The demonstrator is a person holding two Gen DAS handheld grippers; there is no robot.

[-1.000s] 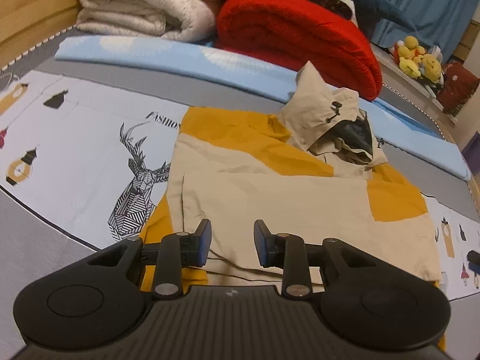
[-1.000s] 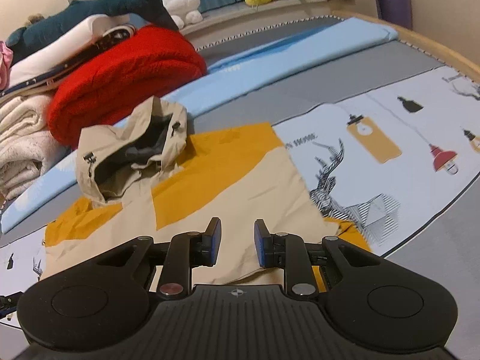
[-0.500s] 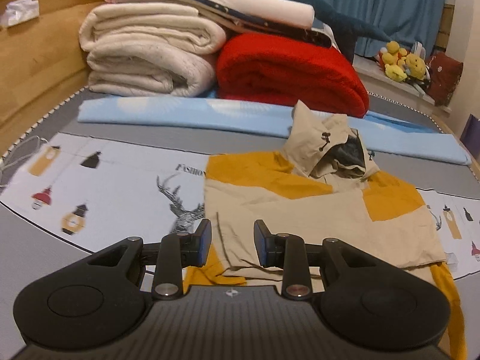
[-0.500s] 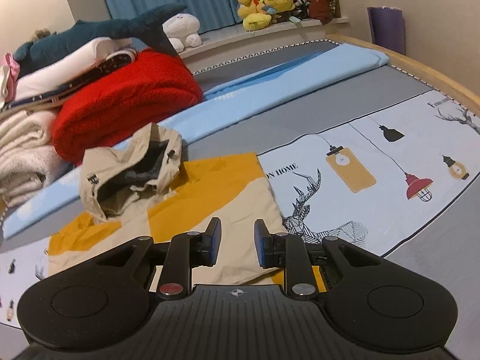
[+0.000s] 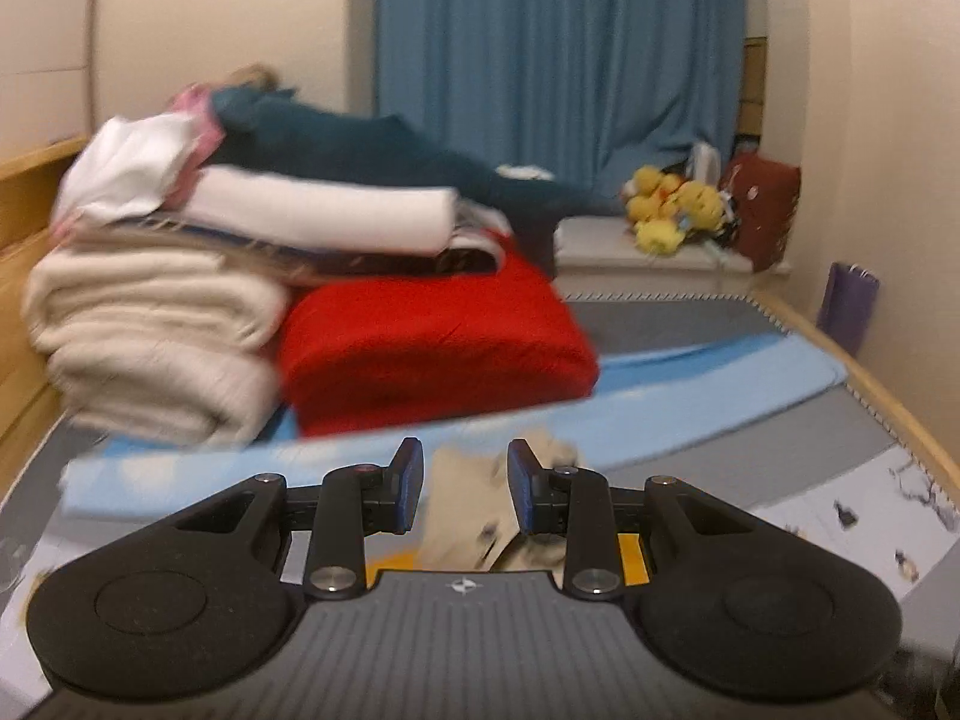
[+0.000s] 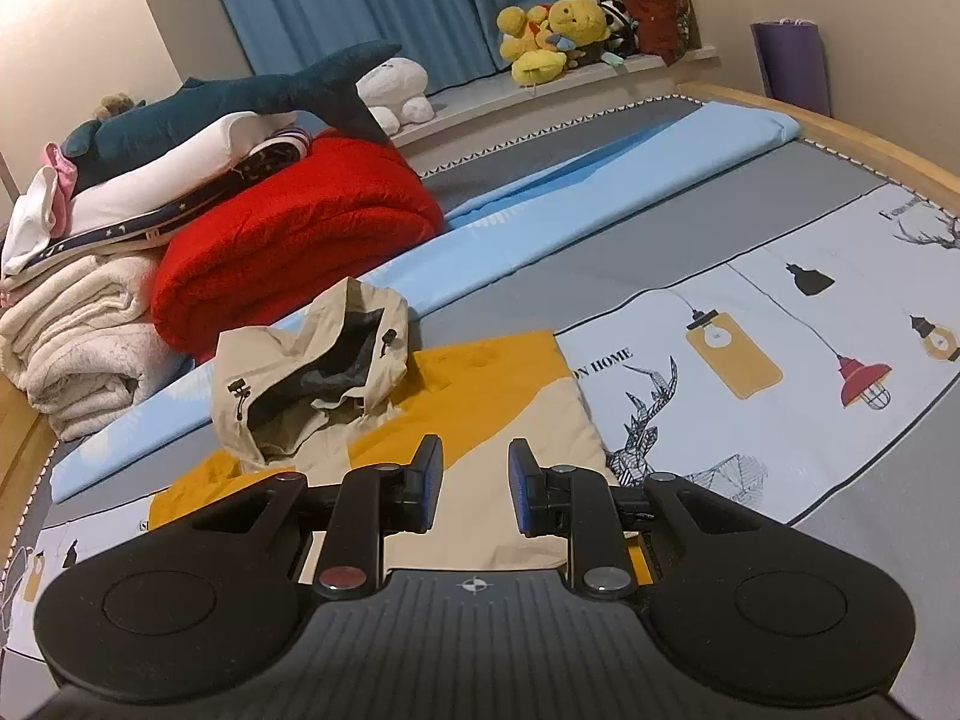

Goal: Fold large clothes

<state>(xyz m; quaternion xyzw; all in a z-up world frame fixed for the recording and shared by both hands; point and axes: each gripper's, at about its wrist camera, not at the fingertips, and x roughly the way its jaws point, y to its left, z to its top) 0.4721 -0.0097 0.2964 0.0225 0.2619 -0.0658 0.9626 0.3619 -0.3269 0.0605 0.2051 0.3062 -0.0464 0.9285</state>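
Motion-blurred jacket (image 5: 462,504) mostly hidden behind the left tongs (image 5: 463,489).

Bed (image 6: 690,240) with jacket (image 6: 492,414), red blanket (image 6: 288,240), towels (image 6: 78,330).

Printed sheet (image 6: 750,324) right of the jacket (image 6: 480,414) lies free; red blanket (image 6: 288,252) blocks behind

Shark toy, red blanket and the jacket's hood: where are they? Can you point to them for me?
shark toy (image 6: 198,105), right wrist view, on the middle of its dark blue body.
red blanket (image 6: 288,252), right wrist view, on its folded top.
jacket's hood (image 6: 282,360), right wrist view, on the beige outer cloth.
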